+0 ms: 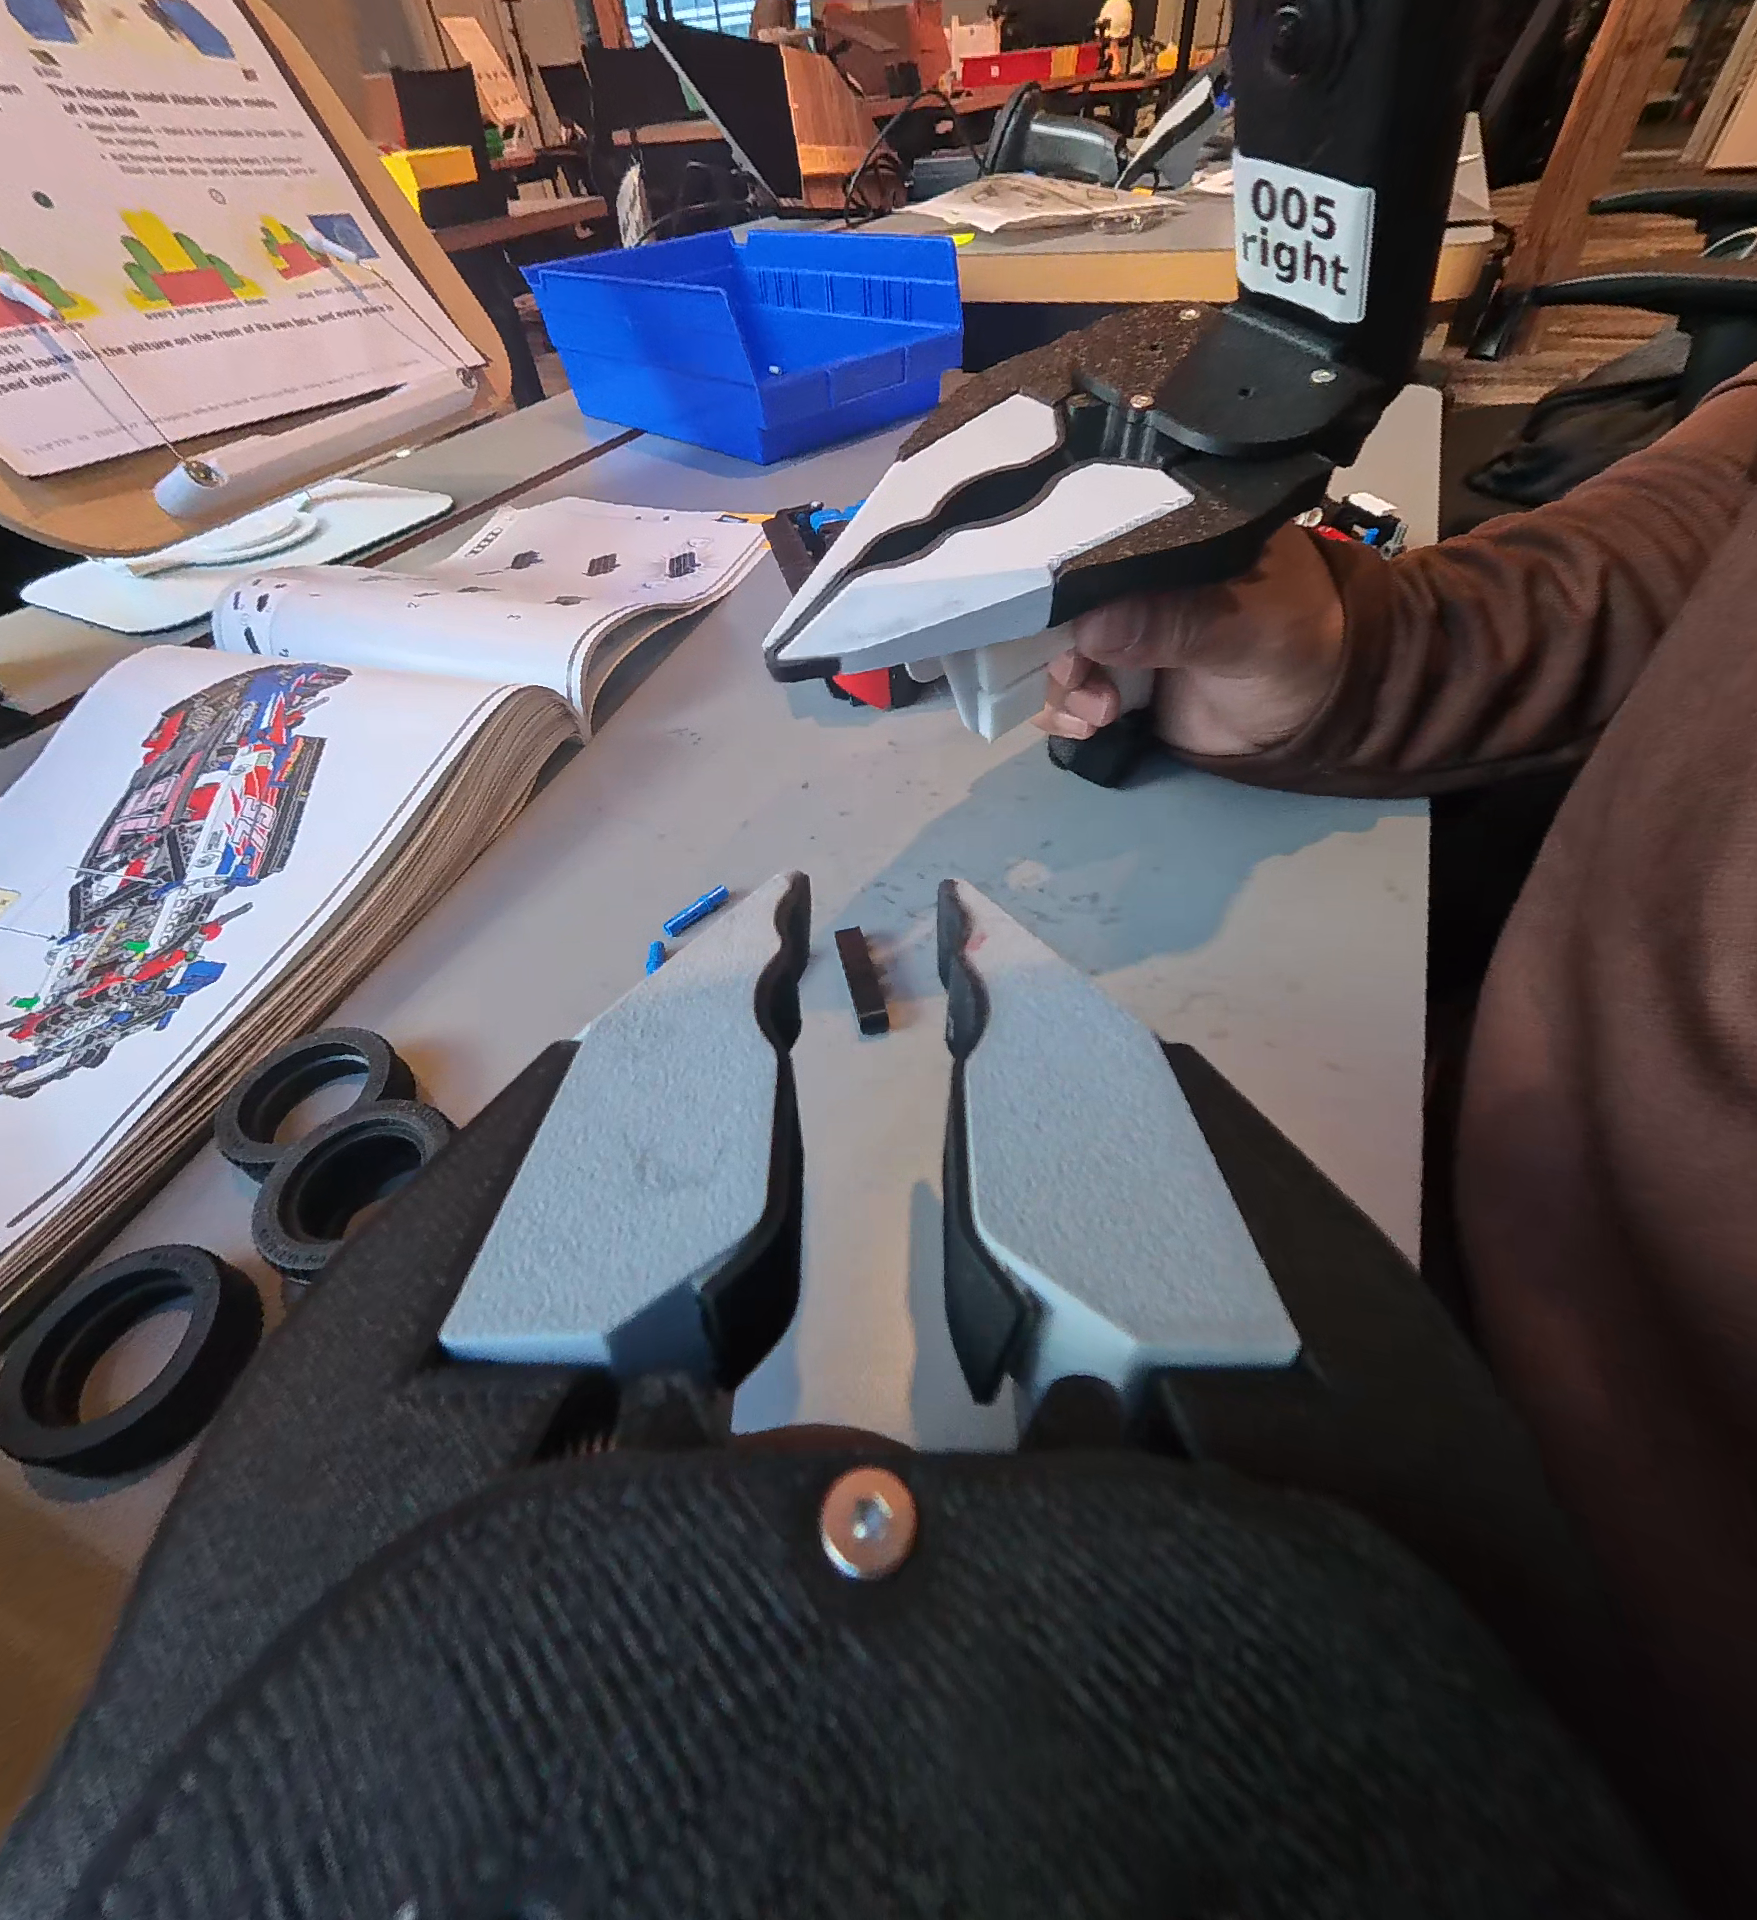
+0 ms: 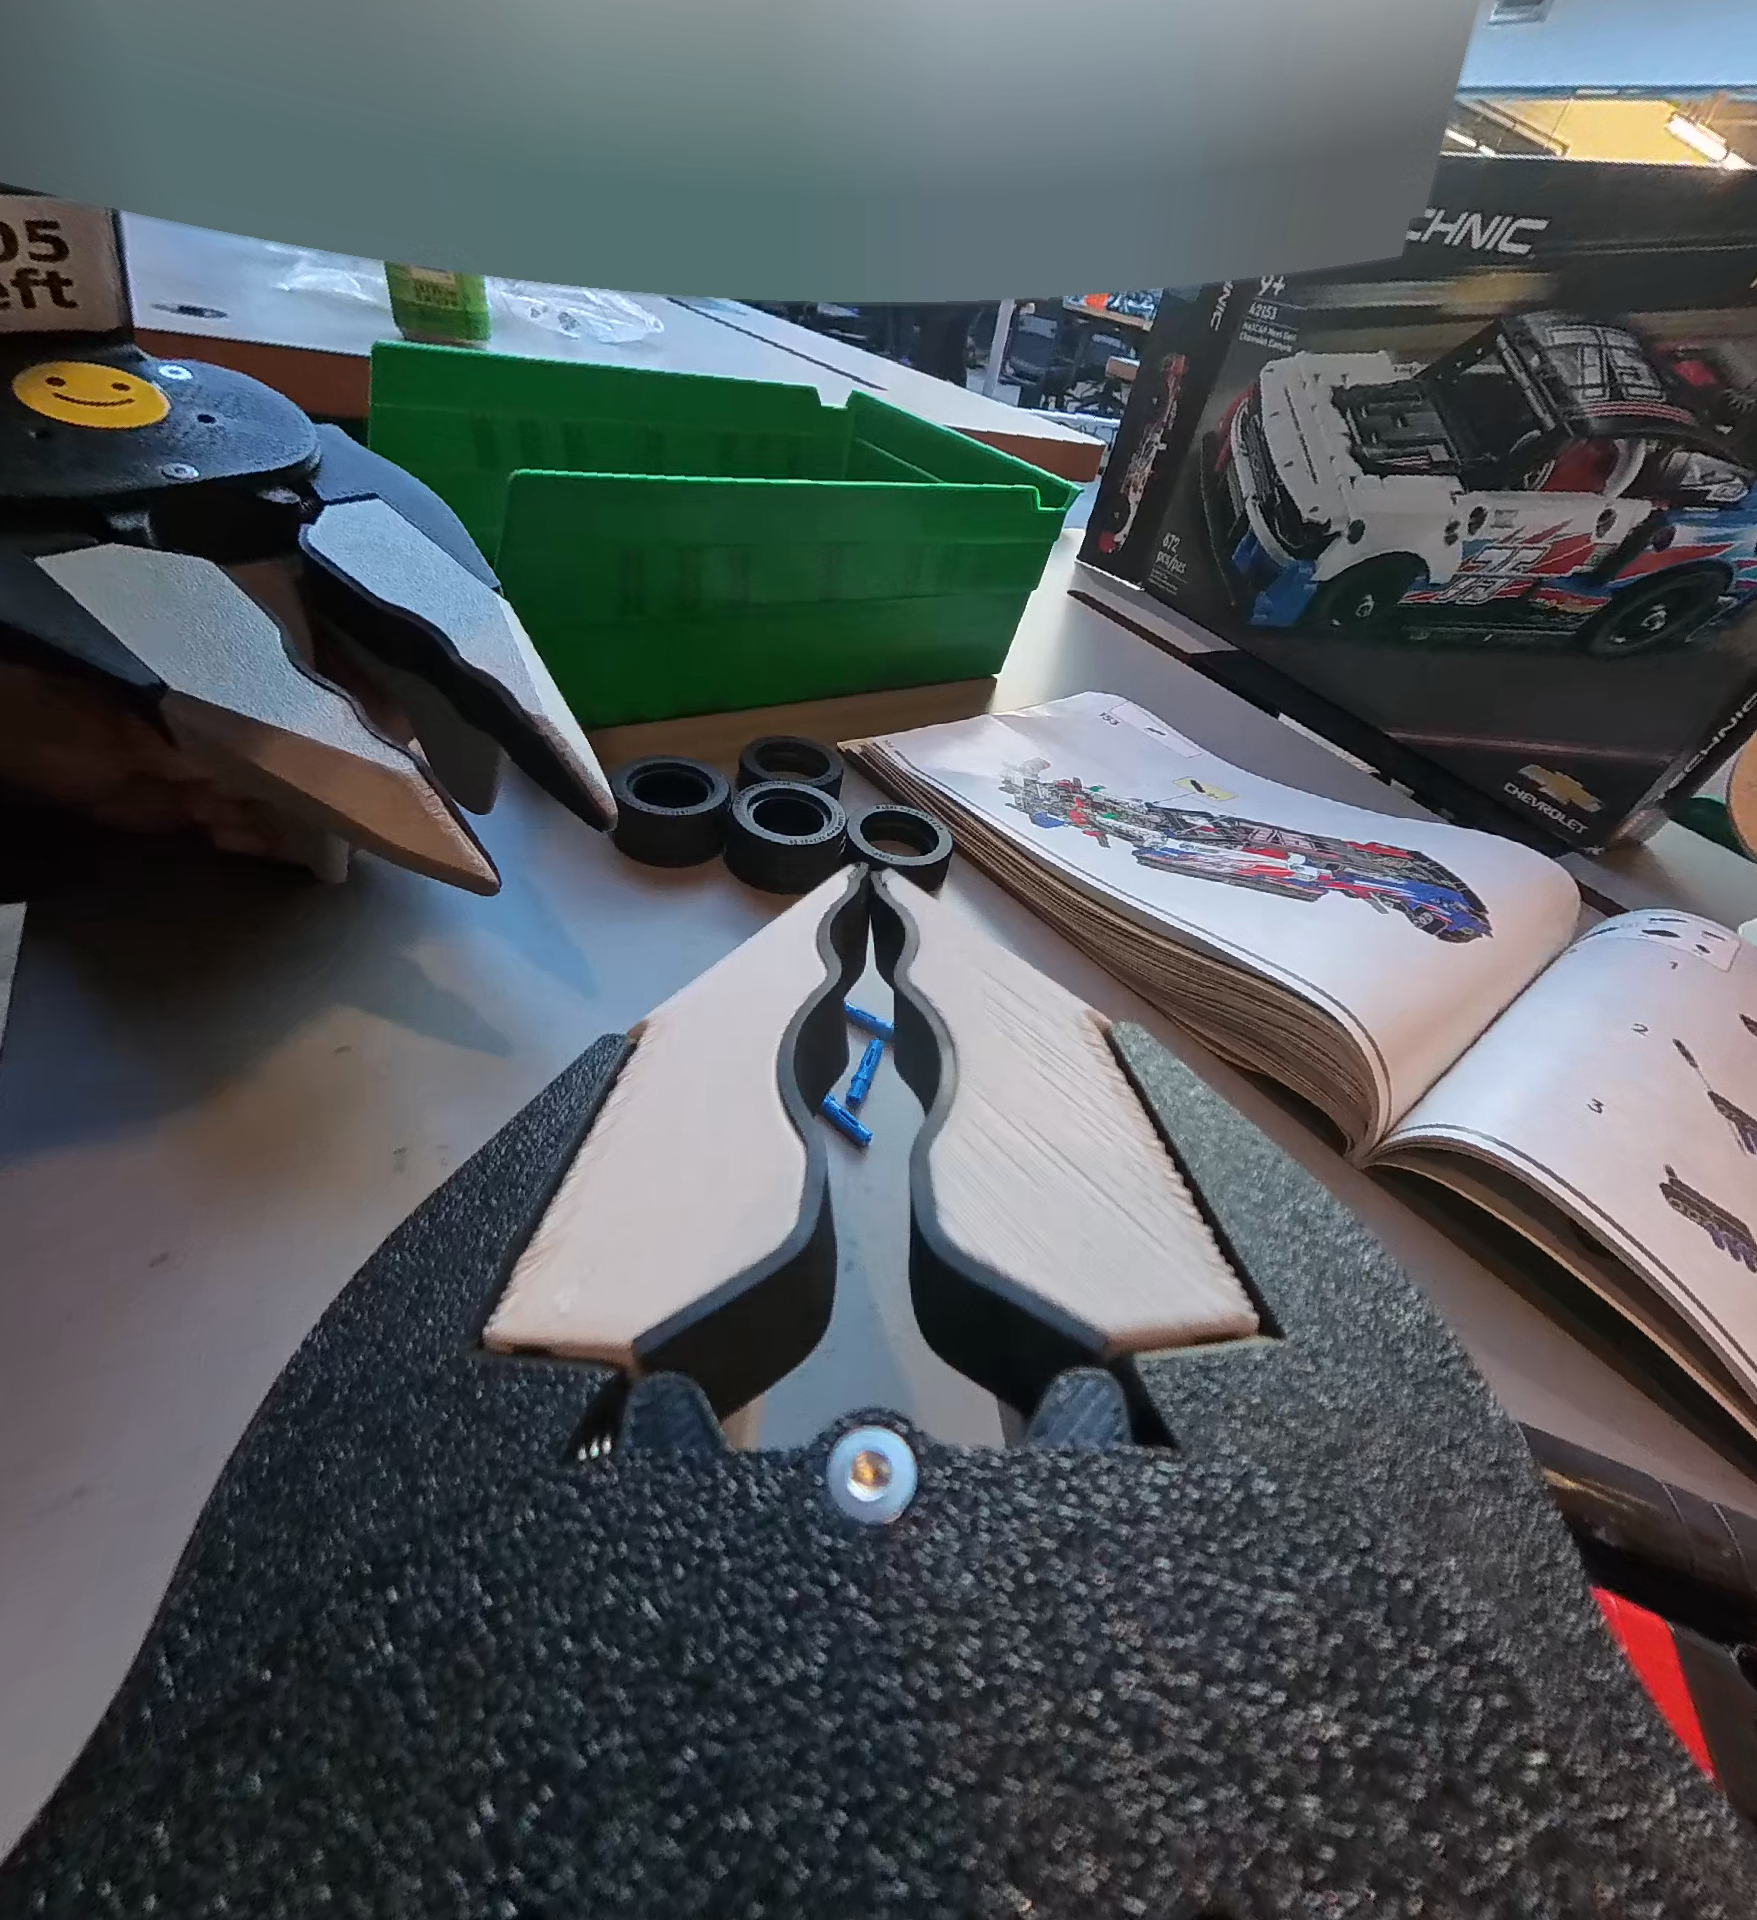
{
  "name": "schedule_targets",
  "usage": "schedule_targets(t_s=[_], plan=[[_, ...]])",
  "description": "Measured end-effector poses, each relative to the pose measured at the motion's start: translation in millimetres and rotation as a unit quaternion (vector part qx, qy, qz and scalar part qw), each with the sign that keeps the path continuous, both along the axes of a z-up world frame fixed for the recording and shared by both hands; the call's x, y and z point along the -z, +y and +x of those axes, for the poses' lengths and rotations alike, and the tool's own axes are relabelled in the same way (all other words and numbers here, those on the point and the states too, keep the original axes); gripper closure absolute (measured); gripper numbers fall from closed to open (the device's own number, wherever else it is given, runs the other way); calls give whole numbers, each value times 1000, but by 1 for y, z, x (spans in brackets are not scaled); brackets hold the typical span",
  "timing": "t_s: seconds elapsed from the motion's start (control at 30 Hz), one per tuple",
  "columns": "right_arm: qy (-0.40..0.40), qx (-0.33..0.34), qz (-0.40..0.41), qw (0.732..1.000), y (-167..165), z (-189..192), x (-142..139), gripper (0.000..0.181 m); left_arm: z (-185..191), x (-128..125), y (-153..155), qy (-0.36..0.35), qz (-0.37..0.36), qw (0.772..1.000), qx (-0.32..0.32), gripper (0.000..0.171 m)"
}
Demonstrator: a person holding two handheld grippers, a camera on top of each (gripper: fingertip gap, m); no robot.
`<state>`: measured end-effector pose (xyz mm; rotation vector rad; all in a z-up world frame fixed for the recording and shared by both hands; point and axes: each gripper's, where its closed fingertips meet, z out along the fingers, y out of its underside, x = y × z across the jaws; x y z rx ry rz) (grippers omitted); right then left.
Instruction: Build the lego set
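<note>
**Observer:** Where's the piece you're after?

**Operator:** I see a small black beam [image 1: 862, 981] lying flat on the grey table [image 1: 1217, 966], right between the fingertips of my left gripper [image 1: 872, 906], whose fingers stand apart and hold nothing. Blue pins [image 1: 694, 913] lie at about ten o'clock from it.

**Observer:** And the other claw?

**Operator:** My right gripper [image 2: 870, 879] hangs above the table with its tips together and nothing visible between them. At twelve o'clock from it sit the black tyres [image 2: 782, 809], and at two o'clock the open instruction booklet [image 2: 1269, 883].

**Observer:** How will the beam handle?

**Operator:** I'd judge it light, rigid, smooth plastic that could skate away. I'd pinch its long sides mid-length, gently.
</note>
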<state>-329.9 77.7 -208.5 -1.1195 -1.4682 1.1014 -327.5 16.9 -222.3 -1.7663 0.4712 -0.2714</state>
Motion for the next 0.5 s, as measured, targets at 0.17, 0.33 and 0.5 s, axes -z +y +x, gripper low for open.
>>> schedule_targets(t_s=[0.17, 0.33, 0.5], plan=[[2, -1, -7, 1000, 1, 0, -1, 181, 0, -2, -1, -8, 2, 1000, 3, 150], [9, -2, -10, 1000, 1, 1, -3, 181, -1, -1, 0, -14, -3, 1000, 4, 149], [25, 17, -24, 999, 10, 3, -8, 181, -1, -2, 0, -11, -1, 1000, -1, 150]])
